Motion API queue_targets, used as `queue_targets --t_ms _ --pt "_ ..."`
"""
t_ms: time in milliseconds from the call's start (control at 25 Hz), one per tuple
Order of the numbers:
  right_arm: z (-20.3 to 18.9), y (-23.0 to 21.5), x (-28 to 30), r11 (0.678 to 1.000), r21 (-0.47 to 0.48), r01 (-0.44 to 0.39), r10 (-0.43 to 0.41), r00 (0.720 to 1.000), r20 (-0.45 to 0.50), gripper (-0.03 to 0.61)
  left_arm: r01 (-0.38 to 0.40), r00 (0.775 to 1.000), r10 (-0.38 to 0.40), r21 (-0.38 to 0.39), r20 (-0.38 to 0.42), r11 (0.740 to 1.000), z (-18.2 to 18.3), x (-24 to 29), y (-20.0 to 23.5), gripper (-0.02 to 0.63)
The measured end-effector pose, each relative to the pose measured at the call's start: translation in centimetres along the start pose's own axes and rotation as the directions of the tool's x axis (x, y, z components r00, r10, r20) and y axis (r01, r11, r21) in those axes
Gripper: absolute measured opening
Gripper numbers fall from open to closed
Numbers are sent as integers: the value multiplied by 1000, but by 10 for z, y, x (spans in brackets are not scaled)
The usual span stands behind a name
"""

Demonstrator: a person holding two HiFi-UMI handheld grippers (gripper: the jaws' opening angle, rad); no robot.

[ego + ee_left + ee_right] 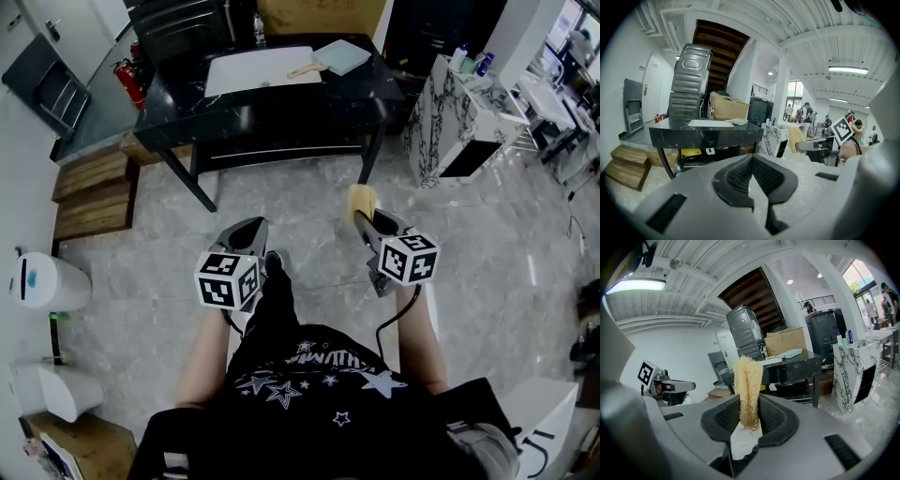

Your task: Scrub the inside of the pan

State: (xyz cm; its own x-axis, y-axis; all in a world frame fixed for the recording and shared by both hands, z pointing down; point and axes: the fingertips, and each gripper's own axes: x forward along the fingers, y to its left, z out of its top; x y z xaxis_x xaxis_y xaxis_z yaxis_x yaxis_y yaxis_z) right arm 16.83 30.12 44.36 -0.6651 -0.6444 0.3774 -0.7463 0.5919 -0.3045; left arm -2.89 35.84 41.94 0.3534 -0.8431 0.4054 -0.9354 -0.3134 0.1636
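Marble floor (309, 192) before a black table (272, 108); left claw (751, 161) pressed together, right claw (749, 404) pinching a scrubber (748, 380)

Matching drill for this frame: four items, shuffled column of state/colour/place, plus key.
Column one:
1. left claw
2. right claw
3. scrubber
4. fire extinguisher

Column two:
A. pale yellow, fibrous, standing up between two pads
B. red, beside the left end of the black table
C. shut, with nothing between the jaws
D. shut on a thing

Pairs: 1-C, 2-D, 3-A, 4-B.
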Motion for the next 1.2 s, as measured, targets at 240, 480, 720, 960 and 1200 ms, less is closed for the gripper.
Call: queue_targets --t_ms 240,480,720,960,1200 --pt "13 -31 40 999 10 36 -36 999 -19 87 38 999 -38 -3 0 999 19 55 30 8" --pt "51 -66 102 996 33 84 -83 996 -12 88 77 997 -77 0 7 997 57 120 78 8" --pt "89 -93 176 992 49 118 -117 993 -27 89 109 994 -109 -6 -12 994 93 183 135 8" --pt "129 -115 240 985 69 155 -154 988 -26 89 152 988 -152 -8 -27 988 129 238 184 8" --pt "156 -134 291 975 85 205 -204 979 -25 89 196 980 -196 2 -41 981 152 281 222 8"
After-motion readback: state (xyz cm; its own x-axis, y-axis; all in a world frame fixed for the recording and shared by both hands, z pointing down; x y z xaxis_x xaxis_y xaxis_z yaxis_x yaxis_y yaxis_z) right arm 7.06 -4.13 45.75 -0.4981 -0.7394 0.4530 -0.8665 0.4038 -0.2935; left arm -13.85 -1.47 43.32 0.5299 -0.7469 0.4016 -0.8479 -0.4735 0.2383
